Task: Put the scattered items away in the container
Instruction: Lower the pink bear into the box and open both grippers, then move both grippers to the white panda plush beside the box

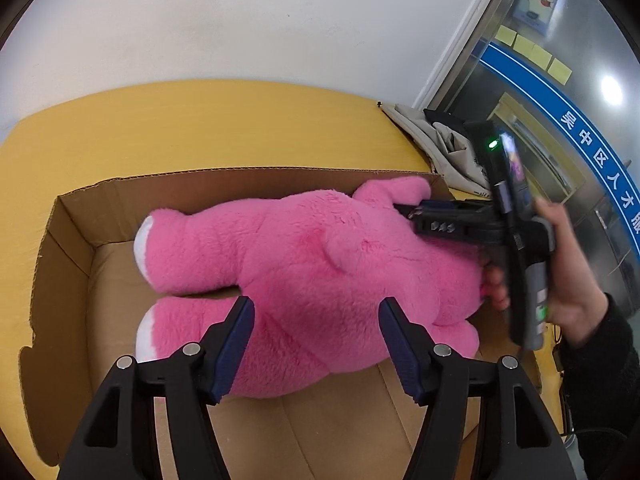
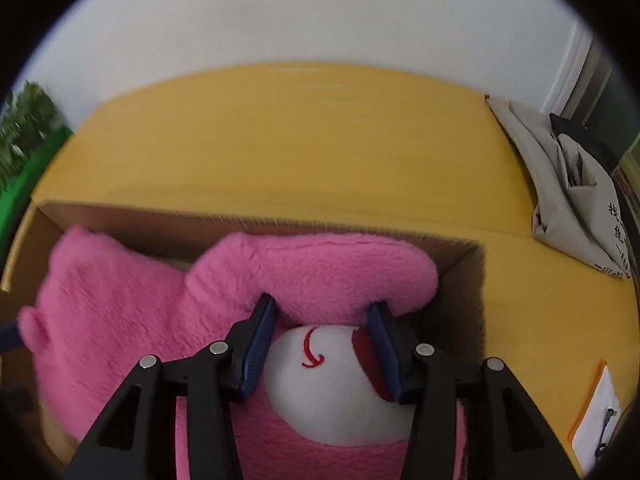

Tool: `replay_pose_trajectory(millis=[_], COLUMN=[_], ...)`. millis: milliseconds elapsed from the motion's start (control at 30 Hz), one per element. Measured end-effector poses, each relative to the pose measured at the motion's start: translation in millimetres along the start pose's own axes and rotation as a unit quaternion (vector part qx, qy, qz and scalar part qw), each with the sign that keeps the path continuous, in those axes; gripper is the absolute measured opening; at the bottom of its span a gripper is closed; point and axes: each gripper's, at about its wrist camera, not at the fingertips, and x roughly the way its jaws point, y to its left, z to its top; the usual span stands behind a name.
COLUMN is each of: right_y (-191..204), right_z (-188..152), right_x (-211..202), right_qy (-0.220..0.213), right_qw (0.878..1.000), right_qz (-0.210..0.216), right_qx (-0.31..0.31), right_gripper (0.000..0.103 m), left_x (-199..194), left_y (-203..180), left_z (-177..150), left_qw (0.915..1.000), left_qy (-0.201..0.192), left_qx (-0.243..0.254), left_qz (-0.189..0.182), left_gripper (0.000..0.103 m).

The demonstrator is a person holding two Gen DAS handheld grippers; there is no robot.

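A big pink plush bear [image 1: 304, 280] lies face down in an open cardboard box [image 1: 68, 240] on a yellow table. My left gripper [image 1: 316, 320] is open, its jaws standing astride the bear's back and hip without squeezing. My right gripper [image 2: 322, 312] is open, its fingers either side of the bear's white muzzle [image 2: 332, 380], under one pink arm [image 2: 320, 268]. In the left wrist view the right gripper [image 1: 416, 212] reaches in at the bear's head end, held by a hand [image 1: 560, 272].
The yellow table [image 2: 280, 140] runs behind the box to a white wall. A beige cloth bag [image 2: 568, 200] lies at the back right. A white packet [image 2: 596, 412] lies at the right edge. A glass door [image 1: 560, 100] stands at right.
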Motion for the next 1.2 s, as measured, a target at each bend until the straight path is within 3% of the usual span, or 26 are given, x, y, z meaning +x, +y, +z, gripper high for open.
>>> replay_pose_trajectory(millis=[167,233,300,367,400,467,567,700,900,1200], right_y=[-4,-8,-7,-2,2,12,25,33,50,66], right_z=[6,5,-3,-19,-33,-58,-102,-152,-210,-274], right_x=[1,-11,-38,-74,-97,-130,-177,-224,-262,-288], right_qy=[0.033,0.023,-0.013,-0.059,-0.085,-0.114,-0.155,-0.186,-0.210,-0.218], right_qw=[0.999,0.999,0.999,0.997,0.996,0.993,0.986,0.981,0.977,0.975], right_qz=[0.004,0.013,0.023,0.032,0.039,0.043,0.047,0.052,0.025,0.019], right_qx=[0.016,0.033,0.031,0.023,0.016,-0.009,-0.035,-0.014,-0.020,-0.026], right_gripper=[0.047,0.047,0.055,0.081,0.082,0.082,0.082,0.082,0.082,0.082], left_x=[-10,-23,-42,-67,-83,-110,-153,-190,-225,-234], left_y=[1,-4,-12,-21,-26,-33,-51,-72,-96,-110], left_z=[0,-3,-8,-17,-23,-37,-66,-108,-171,-226], left_qw=[0.9999,0.9999,0.9991,0.9972,0.9959,0.9934,0.9873,0.9822,0.9769,0.9809], left_qy=[-0.007,-0.015,-0.029,-0.051,-0.064,-0.087,-0.118,-0.130,-0.143,-0.145], left_qx=[-0.011,-0.002,0.020,0.040,0.049,0.057,0.072,0.087,0.079,0.050], left_qz=[-0.006,0.001,0.022,0.037,0.040,0.049,0.077,0.104,0.138,0.120], left_gripper=[0.071,0.073,0.080,0.088,0.094,0.102,0.103,0.103,0.103,0.103])
